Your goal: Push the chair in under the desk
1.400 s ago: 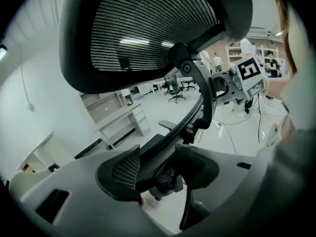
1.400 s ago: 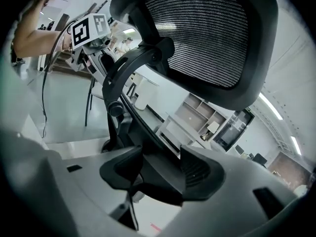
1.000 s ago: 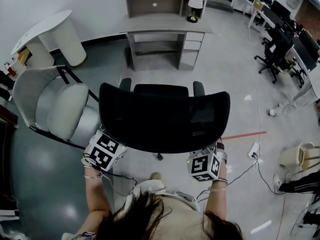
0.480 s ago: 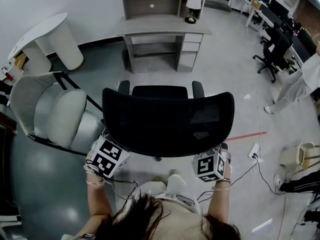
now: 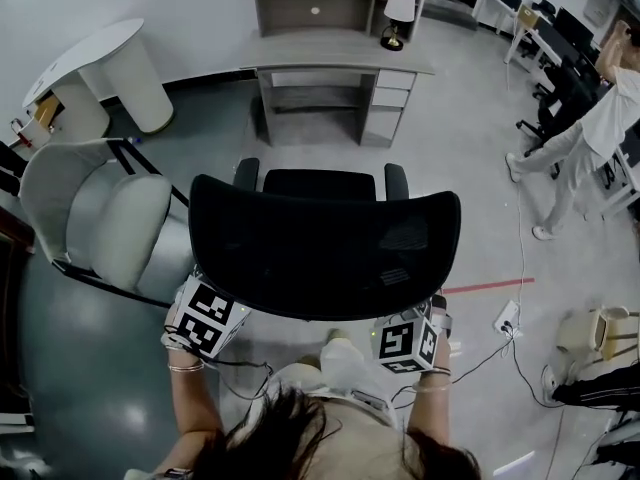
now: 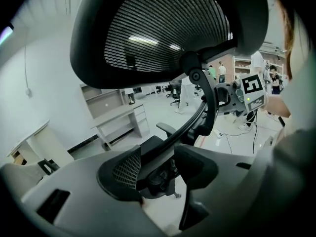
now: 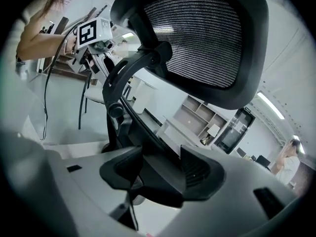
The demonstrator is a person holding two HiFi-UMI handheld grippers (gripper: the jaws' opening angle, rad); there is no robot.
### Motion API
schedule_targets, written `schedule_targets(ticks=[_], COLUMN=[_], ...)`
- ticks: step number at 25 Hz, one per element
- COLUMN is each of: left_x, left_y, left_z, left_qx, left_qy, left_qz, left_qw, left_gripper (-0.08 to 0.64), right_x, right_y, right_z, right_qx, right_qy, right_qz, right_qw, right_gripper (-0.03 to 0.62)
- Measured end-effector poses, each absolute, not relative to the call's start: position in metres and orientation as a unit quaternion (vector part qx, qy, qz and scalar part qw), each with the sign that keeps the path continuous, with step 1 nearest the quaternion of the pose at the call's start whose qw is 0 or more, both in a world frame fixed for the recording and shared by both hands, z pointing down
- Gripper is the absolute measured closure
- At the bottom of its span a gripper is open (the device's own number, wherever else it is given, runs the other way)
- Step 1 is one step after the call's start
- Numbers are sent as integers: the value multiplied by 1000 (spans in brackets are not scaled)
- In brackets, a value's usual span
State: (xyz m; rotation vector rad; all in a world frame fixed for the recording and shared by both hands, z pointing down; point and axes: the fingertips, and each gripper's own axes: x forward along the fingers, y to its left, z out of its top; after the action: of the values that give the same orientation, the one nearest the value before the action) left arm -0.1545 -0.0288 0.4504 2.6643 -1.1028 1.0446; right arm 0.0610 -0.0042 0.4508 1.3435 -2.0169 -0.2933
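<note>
A black mesh-backed office chair (image 5: pixel 325 243) stands in the middle of the floor, its seat facing the grey desk (image 5: pixel 340 53) farther ahead, with open floor between them. Both grippers are at the lower edge of the backrest; in the head view only their marker cubes show, the left (image 5: pixel 205 313) and the right (image 5: pixel 405 340), with the jaws hidden under the backrest. In the left gripper view my left gripper (image 6: pixel 158 164) is shut on the chair's back frame (image 6: pixel 197 117). My right gripper (image 7: pixel 160 174) is likewise shut on the frame (image 7: pixel 128 102).
A pale lounge chair (image 5: pixel 100 208) stands close at the left of the office chair. A white round table (image 5: pixel 95 63) is at back left. A lamp (image 5: pixel 398 13) sits on the desk's right end. A person (image 5: pixel 590 128) walks at right; cables and a power strip (image 5: pixel 505 318) lie on the floor.
The grippers have stayed on the backrest and the chair has barely shifted in view. A person has walked further into the scene at the right.
</note>
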Motion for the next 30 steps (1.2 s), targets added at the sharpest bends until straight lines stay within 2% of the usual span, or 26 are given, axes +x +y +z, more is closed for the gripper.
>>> schedule_targets(ticks=[30], left_x=[-133], left_y=[-114], left_z=[434], left_qx=[841], left_qy=[-421], left_qz=[332], left_qw=[69], left_gripper=[348], right_x=[81], right_y=[-96], right_z=[448], right_qx=[492], right_qy=[-795], right_qz=[-131], right_qw=[331], right_gripper=[366])
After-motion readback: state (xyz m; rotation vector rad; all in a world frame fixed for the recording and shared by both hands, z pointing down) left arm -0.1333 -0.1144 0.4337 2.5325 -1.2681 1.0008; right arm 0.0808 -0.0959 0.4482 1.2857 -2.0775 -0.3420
